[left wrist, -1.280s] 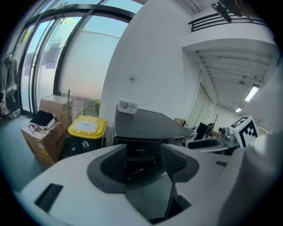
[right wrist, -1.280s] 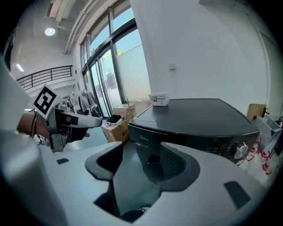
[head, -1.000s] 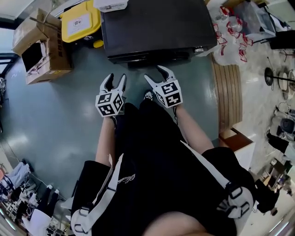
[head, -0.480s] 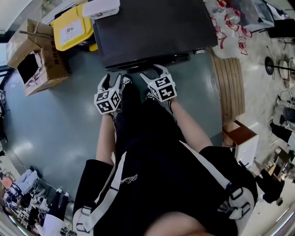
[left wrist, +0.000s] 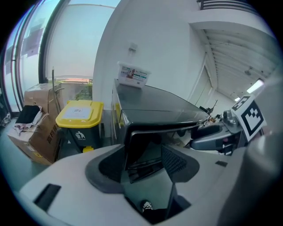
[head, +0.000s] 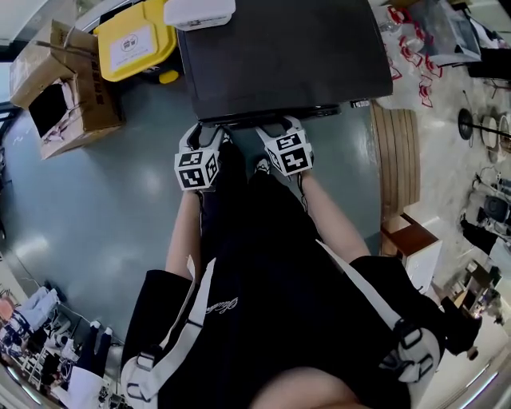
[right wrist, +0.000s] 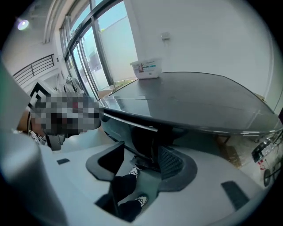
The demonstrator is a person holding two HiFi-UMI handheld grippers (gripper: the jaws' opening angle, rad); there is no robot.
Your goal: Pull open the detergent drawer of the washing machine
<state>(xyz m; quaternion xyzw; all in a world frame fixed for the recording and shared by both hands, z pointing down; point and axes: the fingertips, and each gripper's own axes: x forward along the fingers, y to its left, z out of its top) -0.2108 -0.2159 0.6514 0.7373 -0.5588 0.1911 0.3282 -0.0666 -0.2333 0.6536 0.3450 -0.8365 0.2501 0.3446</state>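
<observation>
The black-topped, box-shaped washing machine (head: 279, 48) stands straight ahead of the person, and both tools sit at its near front edge. The left gripper (head: 203, 136) is by the machine's left front corner. The right gripper (head: 278, 128) is near the middle of that edge.

In the left gripper view, the left gripper (left wrist: 143, 163) has its jaws spread wide with nothing held. They frame the dark recessed front strip (left wrist: 141, 152) under the machine's overhanging top. The right gripper (right wrist: 141, 163) is likewise spread and empty, aimed below the same lip.

The detergent drawer probably sits in that strip at the machine's left end, though its outline is too dark to make out. If so, its long axis runs along the machine's front edge, it pulls out towards the person, and the left gripper is the nearer one.

- **White plastic box (head: 200, 11):** it sits at the machine's back edge, and its label print is too small to read.
- **Yellow-lidded bin (left wrist: 79, 112):** it stands to the machine's left and carries a white litter-figure symbol.
- **Brown cardboard carton (left wrist: 37, 132):** it stands further left of the machine and shows red characters I cannot read.
</observation>
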